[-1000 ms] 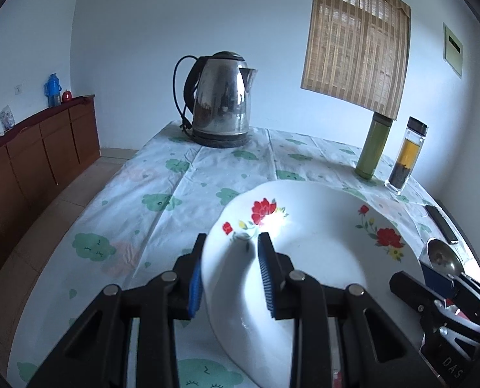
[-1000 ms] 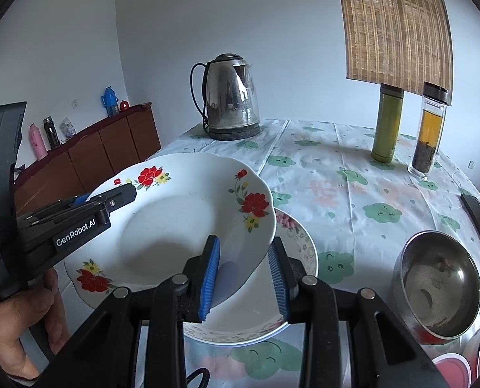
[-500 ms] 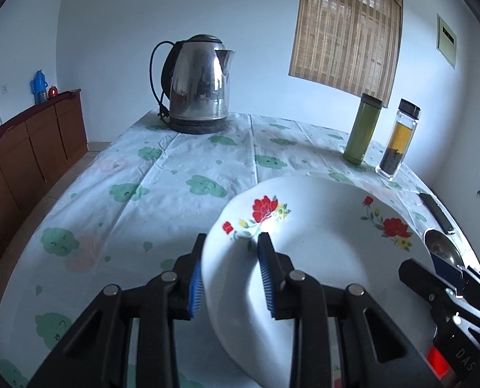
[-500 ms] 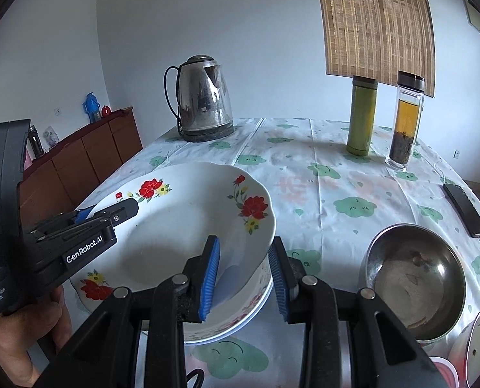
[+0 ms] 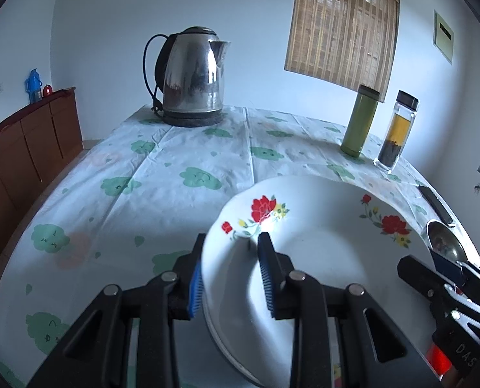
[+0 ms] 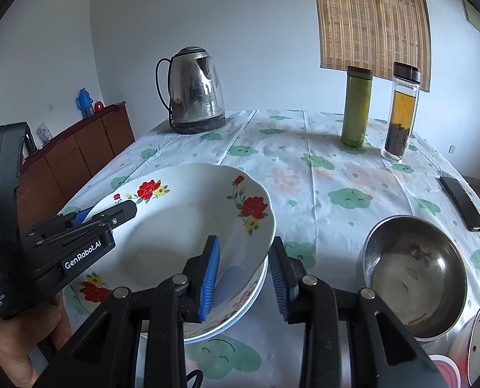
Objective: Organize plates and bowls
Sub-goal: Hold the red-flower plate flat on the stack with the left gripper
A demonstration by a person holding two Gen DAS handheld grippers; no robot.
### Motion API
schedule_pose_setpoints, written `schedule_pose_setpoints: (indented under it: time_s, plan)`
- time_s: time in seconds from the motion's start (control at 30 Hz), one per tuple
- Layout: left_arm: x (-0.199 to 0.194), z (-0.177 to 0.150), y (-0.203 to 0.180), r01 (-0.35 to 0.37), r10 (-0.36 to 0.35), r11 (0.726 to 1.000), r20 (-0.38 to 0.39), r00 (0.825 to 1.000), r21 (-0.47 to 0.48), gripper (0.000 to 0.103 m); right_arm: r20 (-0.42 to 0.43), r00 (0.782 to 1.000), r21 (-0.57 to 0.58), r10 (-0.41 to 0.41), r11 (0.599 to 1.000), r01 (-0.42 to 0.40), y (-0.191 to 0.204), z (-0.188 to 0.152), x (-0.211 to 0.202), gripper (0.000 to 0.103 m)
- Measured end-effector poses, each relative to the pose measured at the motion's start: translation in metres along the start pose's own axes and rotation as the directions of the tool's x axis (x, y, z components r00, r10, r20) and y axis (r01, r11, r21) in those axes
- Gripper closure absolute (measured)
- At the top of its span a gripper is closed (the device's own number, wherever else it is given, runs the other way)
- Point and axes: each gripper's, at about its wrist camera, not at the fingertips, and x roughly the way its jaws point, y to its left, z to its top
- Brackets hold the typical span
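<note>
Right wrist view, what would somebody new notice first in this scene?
First, the white flowered plate, gripped on opposite rims by the left gripper and right gripper, just above another plate on the cloud-print tablecloth. Next, the steel kettle at the far edge. Then the empty metal bowl on the right.

Home dining room: table under cloud-print cloth [image 6: 349, 174], steel electric kettle [image 6: 196, 92], wooden sideboard [image 5: 30, 148] along wall, bamboo window blind [image 5: 340, 29], flowered crockery [image 6: 188, 226]
</note>
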Motion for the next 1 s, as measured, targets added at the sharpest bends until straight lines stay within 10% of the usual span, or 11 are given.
schedule_pose_setpoints:
  time_s: [1.0]
  plan:
    - [0.012,-0.005,0.004,-0.012,0.012,1.000,-0.030,0.999,0.009,0.075,-0.051,0.998,-0.011,-0.029,1.000,0.028,0.006,-0.009,0.015,0.070]
